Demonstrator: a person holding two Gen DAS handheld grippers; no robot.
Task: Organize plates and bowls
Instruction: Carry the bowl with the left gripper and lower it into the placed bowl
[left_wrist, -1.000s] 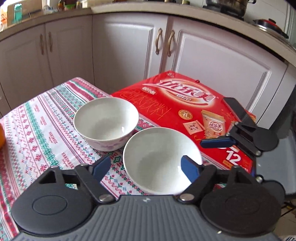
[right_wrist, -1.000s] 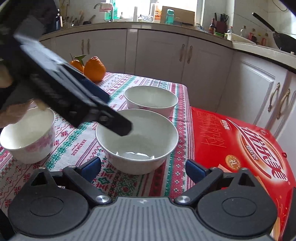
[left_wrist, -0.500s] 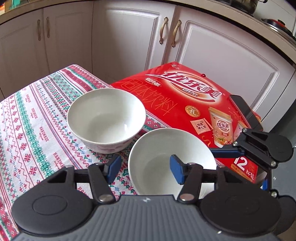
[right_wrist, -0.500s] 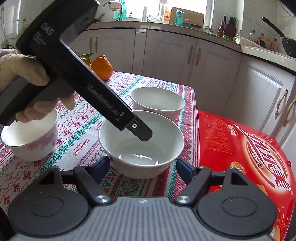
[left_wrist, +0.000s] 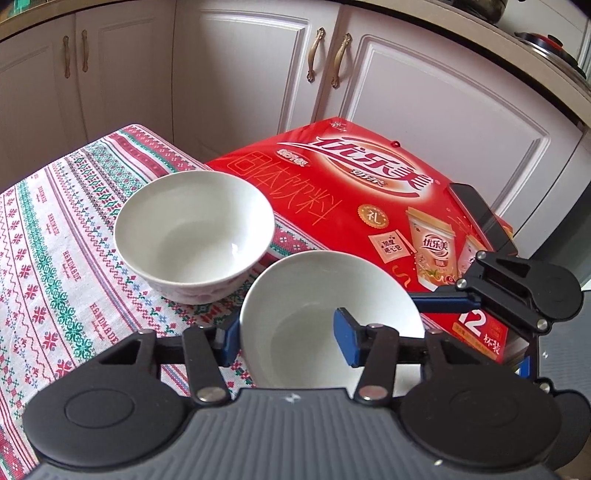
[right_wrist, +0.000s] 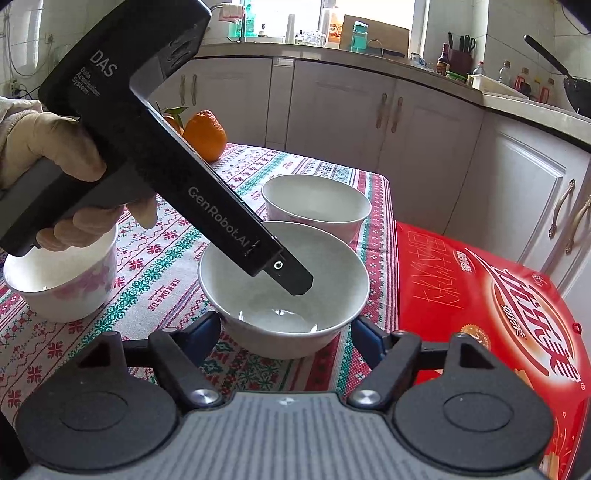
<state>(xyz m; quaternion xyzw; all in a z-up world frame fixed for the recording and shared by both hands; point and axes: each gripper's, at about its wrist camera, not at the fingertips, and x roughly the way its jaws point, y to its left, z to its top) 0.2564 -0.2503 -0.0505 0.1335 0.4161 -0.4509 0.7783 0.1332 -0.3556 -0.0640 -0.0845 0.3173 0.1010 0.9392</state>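
Observation:
A plain white bowl stands near the table's right edge; it also shows in the right wrist view. My left gripper straddles its near-left rim, one blue finger outside, one inside, jaws partly closed; contact is unclear. My right gripper is open, its fingers either side of the same bowl's near wall. A second white bowl with a pink pattern sits just behind. A third patterned bowl stands at the left.
A red drink carton lies against the table's right edge, also in the right wrist view. Oranges sit at the table's far end. White kitchen cabinets stand beyond. The tablecloth is patterned red and green.
My left gripper moved forward and down onto the plain bowl's rim and its fingers narrowed. My right gripper moved closer to the bowl and its fingers narrowed around it.

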